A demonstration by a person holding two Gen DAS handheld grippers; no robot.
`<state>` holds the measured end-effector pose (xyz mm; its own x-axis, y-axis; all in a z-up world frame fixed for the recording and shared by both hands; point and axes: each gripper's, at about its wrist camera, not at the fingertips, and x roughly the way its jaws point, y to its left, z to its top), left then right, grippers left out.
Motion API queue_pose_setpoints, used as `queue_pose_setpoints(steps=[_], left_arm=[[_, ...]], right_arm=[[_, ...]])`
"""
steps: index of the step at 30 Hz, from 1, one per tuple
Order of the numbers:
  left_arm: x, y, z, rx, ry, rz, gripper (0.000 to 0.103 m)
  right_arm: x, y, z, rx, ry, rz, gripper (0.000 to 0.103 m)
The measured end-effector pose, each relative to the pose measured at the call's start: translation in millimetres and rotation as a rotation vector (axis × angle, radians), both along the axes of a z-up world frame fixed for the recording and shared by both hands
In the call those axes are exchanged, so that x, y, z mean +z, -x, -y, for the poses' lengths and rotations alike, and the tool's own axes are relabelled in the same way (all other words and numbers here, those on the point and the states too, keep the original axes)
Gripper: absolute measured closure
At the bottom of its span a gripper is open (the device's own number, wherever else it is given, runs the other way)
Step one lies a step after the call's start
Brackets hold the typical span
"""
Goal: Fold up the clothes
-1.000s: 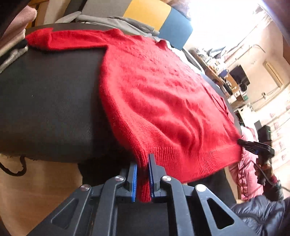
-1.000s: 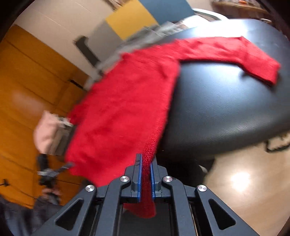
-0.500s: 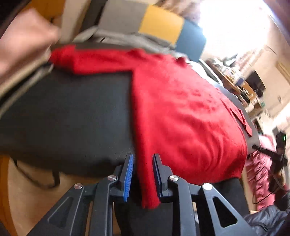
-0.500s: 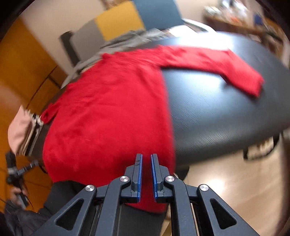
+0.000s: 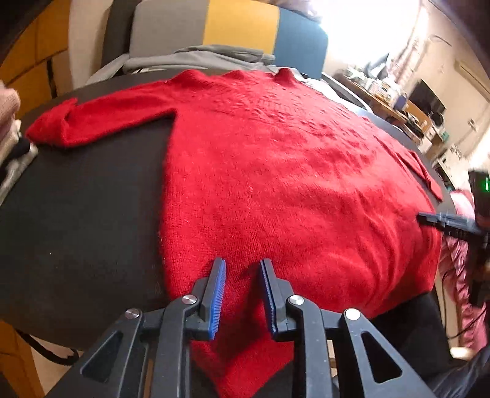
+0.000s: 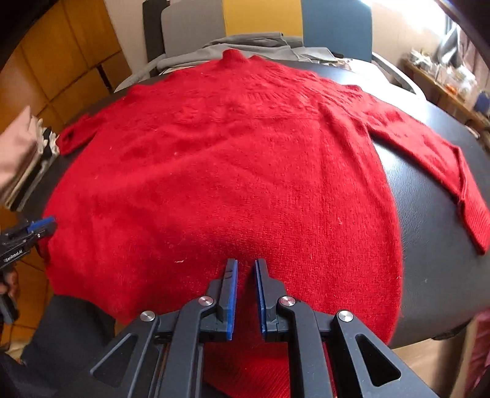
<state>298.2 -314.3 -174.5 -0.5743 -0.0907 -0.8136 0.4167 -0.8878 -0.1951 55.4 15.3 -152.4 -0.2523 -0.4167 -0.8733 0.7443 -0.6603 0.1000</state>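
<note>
A red knitted sweater lies spread flat on a black round table, sleeves out to both sides, its hem hanging over the near edge. It fills the right wrist view too. My left gripper is open, its jaws apart over the hem near the sweater's left side, holding nothing. My right gripper is open over the hem near the right side. The left sleeve and right sleeve lie flat on the table.
Grey clothes lie at the table's far edge before grey, yellow and blue chair backs. A stack of folded garments sits at the left. The other gripper shows at each view's side.
Both grippers were shut on the sweater's hem corners; they have opened and let go. Both have swung inward, above the hem, and the sweater lies flat.
</note>
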Motion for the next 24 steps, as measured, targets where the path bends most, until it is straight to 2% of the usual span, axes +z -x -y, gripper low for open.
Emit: queue_pose_setpoints(steps=[3,7,11,13,15,16,17,18,19,20,22,24], left_arm=[[-2,6,-4,-0.002,0.009,0.010,0.079],[10,30,-30,-0.091,0.028,-0.049,0.079],[13,58,-50,-0.162,0.102,-0.052,0.075],[7,69,-54,-0.170,0.096,-0.038,0.072],[-4,73,-55,-0.153,0.081,-0.018,0.067],[-8,72,-55,-0.144,0.076,-0.028,0.065],[-9,70,-56,-0.140,0.069,-0.051,0.059],[-10,69,-57,-0.139,0.067,-0.065,0.056],[-11,68,-59,-0.139,0.073,-0.074,0.056],[-12,67,-60,-0.138,0.083,-0.080,0.056],[-13,67,-64,-0.130,0.101,-0.087,0.054],[-13,67,-67,-0.124,0.113,-0.087,0.051]], right_arm=[[-1,1,-4,-0.016,0.017,0.011,0.091],[-2,2,-9,-0.041,0.047,0.029,0.090],[-4,5,-11,-0.065,0.076,0.044,0.090],[-5,5,-12,-0.076,0.094,0.054,0.088],[-6,4,-12,-0.065,0.137,0.085,0.078],[-6,3,-11,-0.051,0.166,0.105,0.061],[-6,2,-11,-0.037,0.195,0.125,0.037],[-6,0,-9,-0.019,0.215,0.139,0.025],[-6,-6,-1,0.020,0.191,0.127,0.004],[-7,-13,8,0.058,0.157,0.105,0.000],[-13,-34,30,0.111,0.008,-0.031,0.000],[-19,-50,39,0.125,-0.056,-0.134,0.000]])
